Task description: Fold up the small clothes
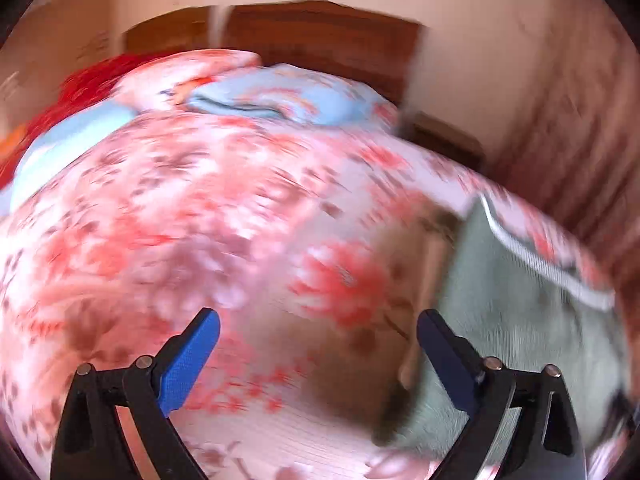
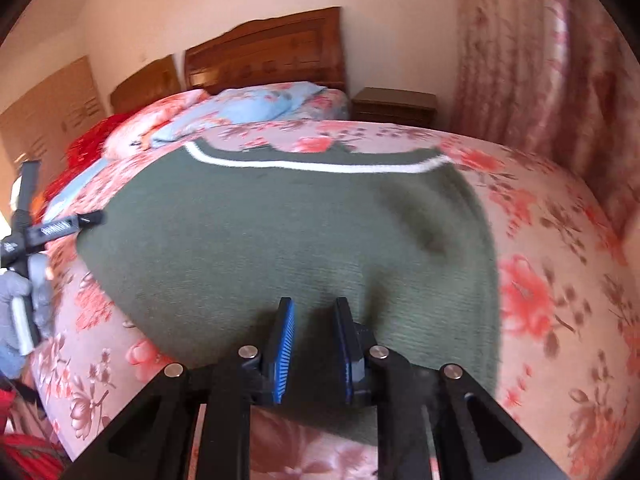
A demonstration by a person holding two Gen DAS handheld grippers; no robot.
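Blue-padded right tool (image 2: 314, 344) sits nearest the lens, jaws drawn nearly together with a narrow gap between the pads; whether they pinch any knit I cannot tell, the near hem lies just under them. Dark green knitted garment with a white trim stripe (image 2: 288, 240) is spread flat on the pink floral bedspread (image 2: 552, 280), hem toward the camera, stripe at the far end.

Left tool (image 1: 318, 356) hangs jaws wide apart, nothing between them, above bare bedspread; the garment's edge (image 1: 520, 300) lies off to its right. Left view is smeared, so detail there is unreliable.

Risks, as judged:
- Narrow jaws may snag only one layer, folding crooked.
- One-sided lift, left tool off the cloth, could drag and skew the garment.
- Soft bedspread may bunch up with the knit.

Farther: blue floral pillows (image 2: 256, 108), wooden headboard (image 2: 264, 56).
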